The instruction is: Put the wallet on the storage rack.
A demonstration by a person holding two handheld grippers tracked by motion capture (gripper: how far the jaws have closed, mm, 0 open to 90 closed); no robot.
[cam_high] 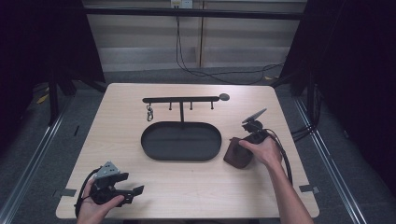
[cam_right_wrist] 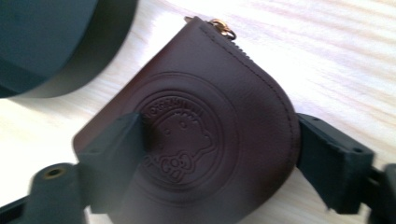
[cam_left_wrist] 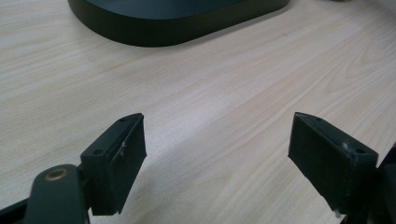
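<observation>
A dark brown leather pouch (cam_high: 235, 157) with an embossed round emblem lies flat on the table, just right of the black oval tray (cam_high: 145, 140). My right gripper (cam_high: 242, 148) hangs over it, open. In the right gripper view its jaws straddle the pouch (cam_right_wrist: 201, 135): one sits over the pouch's face, the other just outside its curved edge. A brass zipper pull (cam_right_wrist: 224, 28) shows at the pouch's far corner. Near the table's front left corner, my left gripper (cam_high: 133, 192) is open over bare wood, nothing between its jaws (cam_left_wrist: 217, 121).
A black hook rack (cam_high: 181, 99) rises from the tray's back edge, with a metal clip (cam_high: 150, 113) hanging from its left hook. The tray's wall (cam_left_wrist: 154, 28) lies ahead of my left gripper and beside the pouch (cam_right_wrist: 56, 51). Cables cross the floor beyond the table.
</observation>
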